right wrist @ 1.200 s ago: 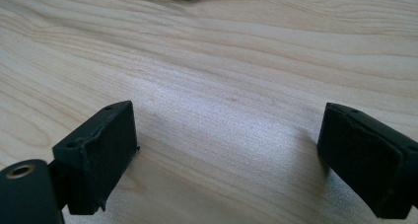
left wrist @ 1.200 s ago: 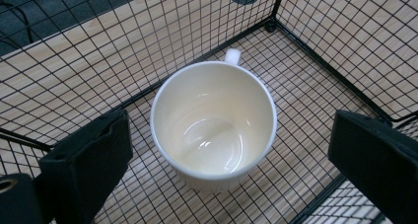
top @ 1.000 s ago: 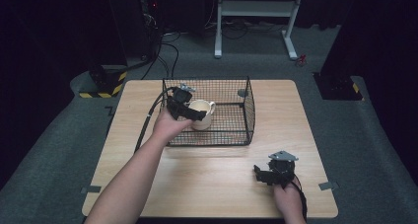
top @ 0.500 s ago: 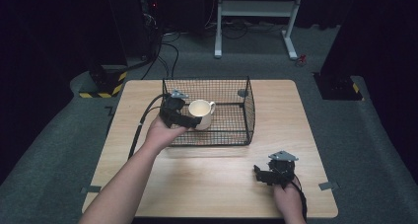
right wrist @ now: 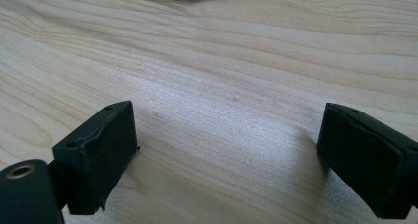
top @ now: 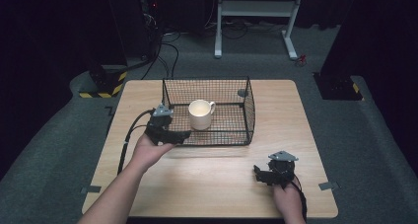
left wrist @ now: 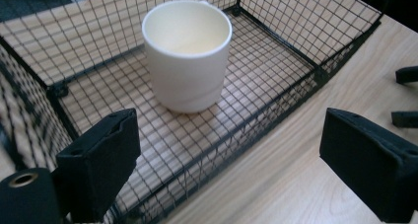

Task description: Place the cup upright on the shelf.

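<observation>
1. Withdrawn from the black wire-mesh basket (top: pixel 249 116), the left gripper (top: pixel 172 135) hangs spread and empty just outside its near-left corner.
2. Upright cream ceramic mug (left wrist: pixel 187 54) stands inside the basket.
3. Clear the rim before lowering.
4. Right gripper (right wrist: pixel 231 160), well apart, rests spread.

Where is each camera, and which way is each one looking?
High view: sits above the person's side, looking forward and down at the table, wire basket and mug; both forearms and each hand-held gripper show.
Left gripper view: rides the left hand-held gripper, looking past its open jaws into the basket at the mug.
Right gripper view: rides the right hand-held gripper, facing bare tabletop between open jaws.
The high and left gripper views share the mug and basket.
</observation>
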Motion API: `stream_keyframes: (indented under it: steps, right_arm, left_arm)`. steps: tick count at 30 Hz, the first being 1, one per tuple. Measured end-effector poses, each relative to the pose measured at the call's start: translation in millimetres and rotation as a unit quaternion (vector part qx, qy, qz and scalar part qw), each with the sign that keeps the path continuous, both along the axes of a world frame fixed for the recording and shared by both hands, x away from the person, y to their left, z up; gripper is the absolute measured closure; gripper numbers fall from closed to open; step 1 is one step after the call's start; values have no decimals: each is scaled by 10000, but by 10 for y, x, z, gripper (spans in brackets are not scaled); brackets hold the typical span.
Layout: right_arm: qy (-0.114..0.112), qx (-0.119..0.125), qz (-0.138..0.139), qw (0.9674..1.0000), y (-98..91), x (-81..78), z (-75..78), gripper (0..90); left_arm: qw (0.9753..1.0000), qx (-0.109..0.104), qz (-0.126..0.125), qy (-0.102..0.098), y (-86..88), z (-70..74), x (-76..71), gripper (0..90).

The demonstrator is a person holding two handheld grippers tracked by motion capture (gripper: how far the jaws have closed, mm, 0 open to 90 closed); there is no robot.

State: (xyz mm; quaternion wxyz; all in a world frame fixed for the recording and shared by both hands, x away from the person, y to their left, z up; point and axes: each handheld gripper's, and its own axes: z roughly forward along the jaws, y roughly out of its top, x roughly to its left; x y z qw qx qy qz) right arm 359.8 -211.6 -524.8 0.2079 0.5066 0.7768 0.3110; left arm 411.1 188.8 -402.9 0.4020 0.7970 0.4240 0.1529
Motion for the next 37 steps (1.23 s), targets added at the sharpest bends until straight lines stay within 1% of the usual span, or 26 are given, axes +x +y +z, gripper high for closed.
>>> stream_keyframes:
  steps: [1,2,3,4,5,6,7,8,10,12,16,18,19,21,24,25,26,27,28,29,30,31,32,33,35,37]
  right_arm:
    - [0,0,1,10000,0,0,0,78]
    - [0,0,0,10000,0,0,0,78]
    - [1,2,0,10000,0,0,0,78]
    - [1,2,0,10000,0,0,0,78]
    - [5,7,-8,10000,1,-1,0,78]
    - [4,7,-8,10000,1,-1,0,78]
    - [6,8,-9,10000,1,-1,0,78]
    - [6,8,-9,10000,1,-1,0,78]
    - [6,7,-8,10000,1,-1,0,78]
    - [-1,1,-1,10000,0,0,0,78]
    - [-7,-1,4,10000,-1,1,0,78]
    - [0,1,1,10000,0,0,0,78]
    - [0,2,0,10000,0,0,0,78]
    - [5,6,-7,10000,1,-1,0,78]
    - [-2,0,1,10000,0,0,0,78]
    - [-2,2,1,10000,0,0,0,78]
    - [-2,2,1,10000,0,0,0,78]
    - [5,7,-7,10000,1,-1,0,78]
    - [5,7,-7,10000,1,-1,0,78]
    - [-6,1,0,10000,0,-1,-1,78]
    - [-6,1,0,10000,0,-1,-1,78]
    - [-7,1,1,10000,-1,-2,-1,78]
    - [-7,1,1,10000,-1,-2,-1,78]
    - [-6,0,1,10000,0,-2,-1,78]
    - [-8,0,0,10000,0,-3,-1,78]
    - [-9,-1,1,10000,-1,-2,-1,78]
  left_arm:
    - [10000,-15,16,-17,30,-24,-46,90]
    - [10000,-15,16,-17,30,-24,-46,93]
    - [10000,-51,-3,-23,106,-86,-153,97]
    - [10000,-51,-3,-23,106,-86,-153,97]
    - [10000,-47,1,-28,162,-142,-243,99]
    - [10000,-66,-4,-21,199,-178,-291,102]
    - [9999,-136,-12,-6,249,-223,-352,103]
    - [9999,-136,-12,-6,249,-223,-352,103]
    - [9998,-217,48,-16,339,-299,-445,106]
    - [9994,-291,170,22,471,-435,-560,111]
    - [9992,-285,264,81,638,-651,-679,112]
    - [9992,-177,331,127,704,-750,-720,115]
    - [9990,-73,390,205,751,-824,-741,115]
    - [9984,21,459,315,816,-931,-764,109]
    - [9969,256,565,482,903,-1109,-792,102]
    - [9961,436,599,475,937,-1171,-801,101]
    - [9961,436,599,475,937,-1171,-801,100]
    - [9963,418,671,331,960,-1221,-848,94]
    - [9963,418,671,331,960,-1221,-848,95]
    - [9959,493,707,286,964,-1226,-854,95]
    - [9959,493,707,286,964,-1226,-854,95]
    - [9950,651,733,189,932,-1241,-865,96]
    - [9950,651,733,189,932,-1241,-865,89]
    - [9946,717,730,147,916,-1247,-870,89]
    - [9939,696,843,145,911,-1256,-878,70]
    - [9938,682,866,133,908,-1259,-881,67]
